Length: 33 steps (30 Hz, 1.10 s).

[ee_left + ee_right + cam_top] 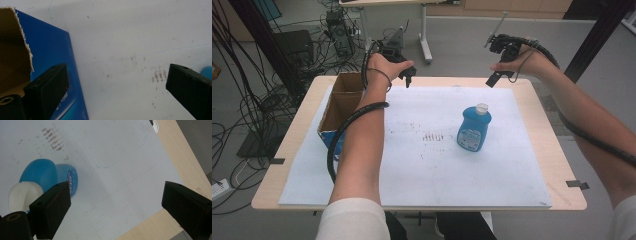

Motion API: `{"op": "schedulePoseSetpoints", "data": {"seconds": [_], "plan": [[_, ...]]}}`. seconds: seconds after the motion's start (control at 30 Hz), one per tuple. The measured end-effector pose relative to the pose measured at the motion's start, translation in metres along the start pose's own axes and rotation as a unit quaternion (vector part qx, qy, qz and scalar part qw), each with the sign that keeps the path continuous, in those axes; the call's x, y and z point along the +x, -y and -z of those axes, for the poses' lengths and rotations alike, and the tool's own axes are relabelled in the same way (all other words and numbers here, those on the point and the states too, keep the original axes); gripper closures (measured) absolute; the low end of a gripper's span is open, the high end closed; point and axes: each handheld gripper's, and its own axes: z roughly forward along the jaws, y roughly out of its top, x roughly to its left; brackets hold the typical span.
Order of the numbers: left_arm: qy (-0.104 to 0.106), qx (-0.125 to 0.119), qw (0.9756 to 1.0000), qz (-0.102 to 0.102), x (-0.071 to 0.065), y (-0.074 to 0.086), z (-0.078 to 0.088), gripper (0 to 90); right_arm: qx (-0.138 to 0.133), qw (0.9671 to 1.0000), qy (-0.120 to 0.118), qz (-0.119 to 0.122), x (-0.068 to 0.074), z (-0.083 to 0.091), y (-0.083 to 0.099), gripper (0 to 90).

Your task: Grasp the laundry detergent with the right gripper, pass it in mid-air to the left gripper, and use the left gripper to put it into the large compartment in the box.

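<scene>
The blue bottle [474,129] with a white cap stands upright on the white sheet [422,165] that covers the table [557,165], a little right of the sheet's middle. An open cardboard box [341,102] with blue sides sits at the left edge of the sheet, well apart from the bottle.

Both grippers are held up near the far edge of the table. The left gripper [407,75] hangs beyond the bottle and to its left, close to the far corner of the box. The right gripper [497,75] hangs beyond the bottle and slightly to its right. On both, the fingers stand wide apart with nothing between them.

In the right gripper view the bottle [47,178] lies below and behind the left-hand finger [51,208], not in the gap. In the left gripper view the fingers [47,87] frame bare sheet, with the box [50,50] beside one and a sliver of the bottle [207,72] past the other.

This looks like the approach before any grasp. The next move likely calls for the right gripper to come down and shift until the bottle's body sits squarely between its fingers, then close.
</scene>
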Motion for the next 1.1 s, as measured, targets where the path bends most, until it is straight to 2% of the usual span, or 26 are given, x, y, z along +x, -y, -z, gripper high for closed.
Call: {"op": "schedulePoseSetpoints", "data": {"seconds": [0.3, 0.47, 0.63, 0.7, 0.77, 0.87, 0.9, 0.97, 1.0, 1.1], "plan": [[0.002, -0.001, 1.0000, 0.001, 0.003, 0.005, 0.002, 5.1, 0.000, 1.0000, -0.006, -0.005, 0.004, 0.007, 0.025, 8.3], [0.001, -0.004, 1.0000, -0.003, 0.004, 0.007, 0.007, 5.1, -0.002, 0.9999, -0.010, 0.001, 0.008, 0.012, 0.040, 8.1], [0.002, -0.004, 1.0000, -0.005, 0.002, 0.009, 0.008, 5.1, -0.011, 0.9998, -0.016, 0.001, 0.015, 0.016, 0.056, 7.5], [0.002, -0.004, 1.0000, -0.006, 0.002, 0.010, 0.008, 5.1, -0.016, 0.9997, -0.021, 0.003, 0.022, 0.016, 0.070, 6.7], [0.002, -0.004, 1.0000, -0.007, 0.001, 0.011, 0.009, 5.1, -0.016, 0.9996, -0.024, 0.003, 0.023, 0.016, 0.073, 6.6], [0.001, -0.006, 0.9999, -0.009, 0.000, 0.013, 0.011, 5.1, -0.024, 0.9993, -0.028, 0.005, 0.033, 0.012, 0.092, 5.8], [0.000, -0.008, 1.0000, -0.006, 0.000, 0.014, 0.011, 5.1, -0.024, 0.9993, -0.028, 0.005, 0.033, 0.012, 0.092, 5.8], [-0.001, -0.007, 0.9999, -0.010, -0.001, 0.015, 0.013, 5.1, -0.038, 0.9988, -0.031, 0.001, 0.039, 0.009, 0.106, 5.8], [-0.001, -0.007, 0.9999, -0.010, -0.001, 0.015, 0.013, 5.2, -0.038, 0.9988, -0.031, 0.001, 0.039, 0.009, 0.106, 5.8], [0.000, -0.008, 0.9999, -0.012, -0.003, 0.018, 0.014, 5.1, -0.059, 0.9976, -0.037, -0.005, 0.047, 0.003, 0.121, 5.8]]}}
